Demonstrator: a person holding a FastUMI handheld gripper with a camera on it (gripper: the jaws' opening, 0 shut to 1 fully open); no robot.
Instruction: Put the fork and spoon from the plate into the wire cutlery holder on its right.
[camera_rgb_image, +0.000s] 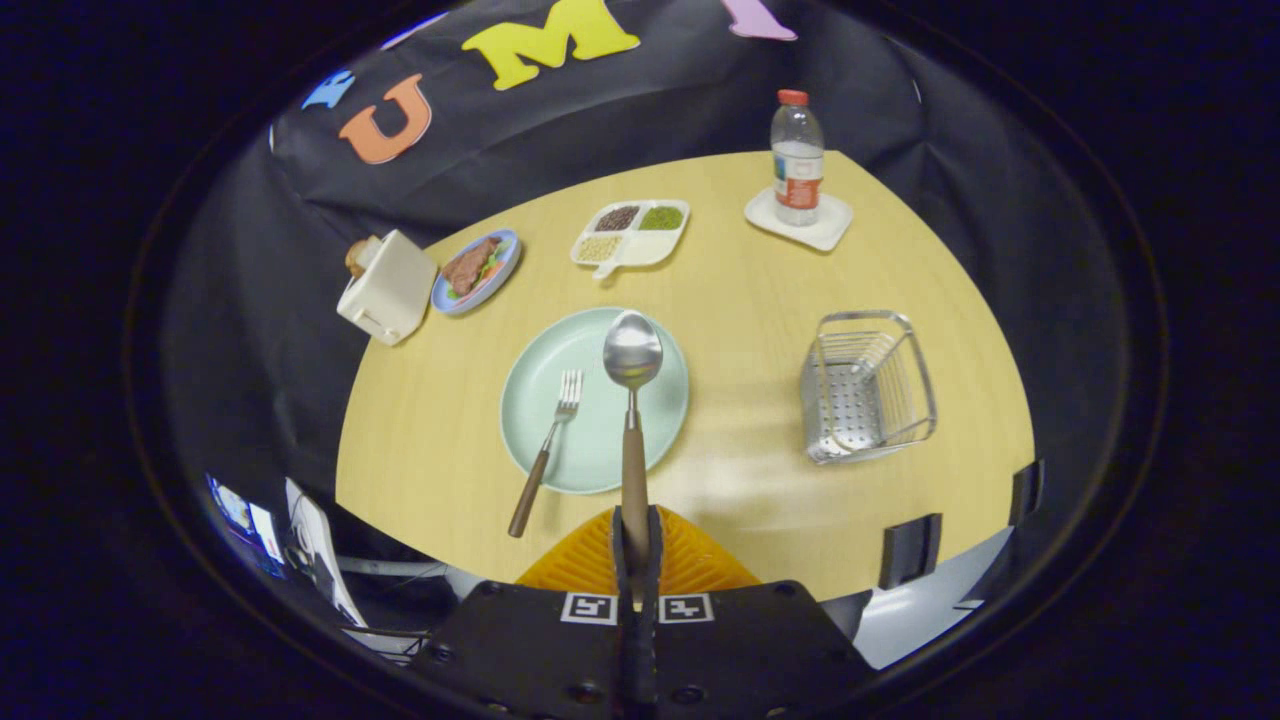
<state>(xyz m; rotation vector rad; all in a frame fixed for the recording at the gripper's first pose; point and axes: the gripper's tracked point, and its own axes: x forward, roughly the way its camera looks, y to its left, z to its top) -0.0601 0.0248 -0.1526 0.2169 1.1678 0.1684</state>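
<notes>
My gripper (636, 545) is shut on the brown handle of the spoon (633, 400), which sticks out ahead of the orange fingers (690, 560) with its steel bowl lifted over the pale green plate (520, 400). The fork (545, 455) lies on the plate's left side, tines on the plate, its wooden handle hanging over the rim toward me. The wire cutlery holder (868, 385) stands on the table to the right of the plate, with nothing in it.
Beyond the plate sit a divided white dish of grains (630, 234), a blue plate with food (476, 270), a cream toaster (388, 286) and a water bottle (797, 160) on a white coaster. The round wooden table (740, 300) ends close to me.
</notes>
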